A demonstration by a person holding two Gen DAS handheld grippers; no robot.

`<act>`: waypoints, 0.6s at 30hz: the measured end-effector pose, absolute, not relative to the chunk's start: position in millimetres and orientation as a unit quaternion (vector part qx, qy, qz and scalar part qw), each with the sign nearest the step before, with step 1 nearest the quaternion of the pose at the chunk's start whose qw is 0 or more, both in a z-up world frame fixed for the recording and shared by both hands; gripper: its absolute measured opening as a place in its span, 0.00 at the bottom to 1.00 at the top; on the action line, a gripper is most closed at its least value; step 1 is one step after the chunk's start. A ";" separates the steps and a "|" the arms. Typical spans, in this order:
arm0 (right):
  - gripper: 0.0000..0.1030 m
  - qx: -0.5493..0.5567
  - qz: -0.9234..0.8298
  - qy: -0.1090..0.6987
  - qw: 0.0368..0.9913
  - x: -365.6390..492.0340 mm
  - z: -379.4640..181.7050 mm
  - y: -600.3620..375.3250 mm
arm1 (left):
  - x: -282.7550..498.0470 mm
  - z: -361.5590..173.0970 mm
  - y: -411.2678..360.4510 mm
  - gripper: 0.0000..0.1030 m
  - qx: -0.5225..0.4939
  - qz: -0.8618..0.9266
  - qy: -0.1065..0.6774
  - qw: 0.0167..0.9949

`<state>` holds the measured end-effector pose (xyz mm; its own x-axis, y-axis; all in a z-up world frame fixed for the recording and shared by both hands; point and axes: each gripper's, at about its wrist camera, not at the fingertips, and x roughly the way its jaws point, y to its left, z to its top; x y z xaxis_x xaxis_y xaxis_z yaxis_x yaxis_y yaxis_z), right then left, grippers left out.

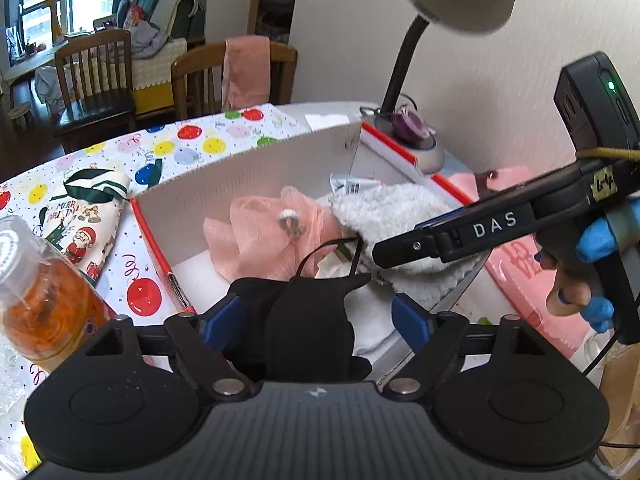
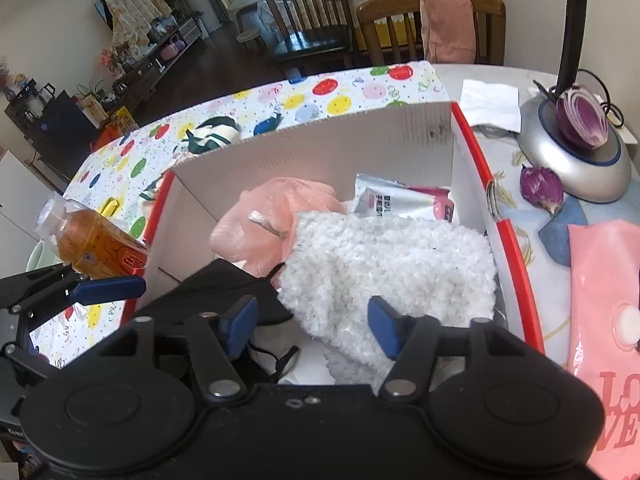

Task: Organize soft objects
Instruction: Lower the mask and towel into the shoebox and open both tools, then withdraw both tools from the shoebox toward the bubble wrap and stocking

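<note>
A cardboard box (image 2: pixel 320 148) with a red rim holds a pink mesh cloth (image 2: pixel 272 208), a white fluffy cloth (image 2: pixel 392 264), a black face mask (image 2: pixel 224 284) and a silver packet (image 2: pixel 400 200). My left gripper (image 1: pixel 316 312) hangs open over the box's near end. The black mask (image 1: pixel 312 320) lies loose between its blue pads, above the pink mesh (image 1: pixel 256 240). My right gripper (image 2: pixel 312 324) is open over the fluffy cloth, whose edge lies between the fingers. In the left wrist view the right gripper's body (image 1: pixel 496 224) reaches in from the right over the fluffy cloth (image 1: pixel 392 208).
An orange drink bottle (image 2: pixel 96 244) stands left of the box on the balloon-print tablecloth (image 2: pixel 328 96). On the right are a lamp base (image 2: pixel 576 168) bearing a cut purple onion (image 2: pixel 582 120) and a pink bag (image 2: pixel 604 320). A Christmas-print roll (image 1: pixel 88 216) lies far left. Wooden chairs stand behind the table.
</note>
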<state>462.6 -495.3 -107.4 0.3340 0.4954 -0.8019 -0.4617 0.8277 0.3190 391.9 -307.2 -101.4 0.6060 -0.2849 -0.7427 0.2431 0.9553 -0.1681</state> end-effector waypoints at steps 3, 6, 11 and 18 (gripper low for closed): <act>0.65 0.020 0.295 0.491 0.820 457.3 -99.3 -497.5 | 387.3 -95.3 -303.7 0.81 -0.033 -0.148 0.409 0.900; 0.68 0.023 0.297 0.481 0.825 449.4 -87.9 -499.6 | 380.9 -87.8 -300.4 0.81 -0.039 -0.150 0.397 0.905; 0.74 0.017 0.310 0.460 0.832 431.7 -65.7 -498.5 | 366.5 -72.1 -291.7 0.81 -0.047 -0.153 0.376 0.913; 0.82 0.015 0.332 0.426 0.841 405.6 -29.4 -487.7 | 345.5 -50.0 -266.4 0.81 -0.078 -0.158 0.349 0.920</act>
